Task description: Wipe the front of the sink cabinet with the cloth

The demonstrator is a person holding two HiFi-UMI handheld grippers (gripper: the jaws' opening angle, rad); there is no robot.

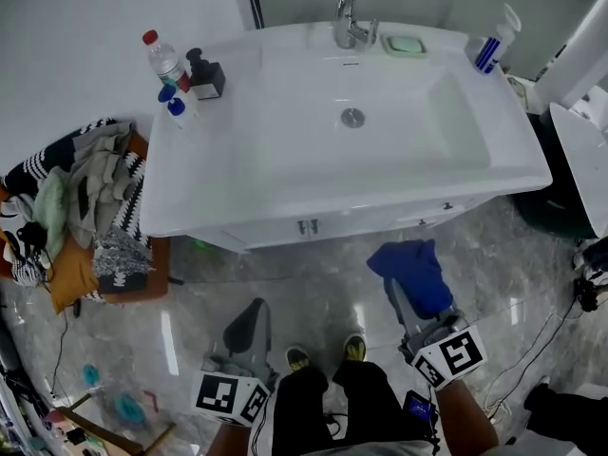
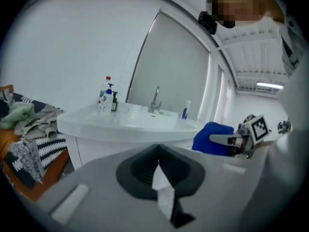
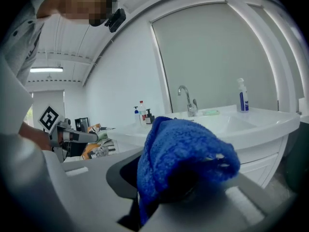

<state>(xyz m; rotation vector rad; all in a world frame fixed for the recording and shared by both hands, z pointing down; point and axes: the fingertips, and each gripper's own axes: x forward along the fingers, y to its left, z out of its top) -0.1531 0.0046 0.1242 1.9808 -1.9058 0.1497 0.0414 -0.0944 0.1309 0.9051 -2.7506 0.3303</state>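
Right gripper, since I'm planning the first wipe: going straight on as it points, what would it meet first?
Probably the sink cabinet front, cloth first; the gap looks free, though depth is unclear.

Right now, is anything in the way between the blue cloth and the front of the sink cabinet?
No, nothing visible is. The blue cloth is clamped in the right hand-held gripper, apart from the sink cabinet front. Only shiny floor lies between them.
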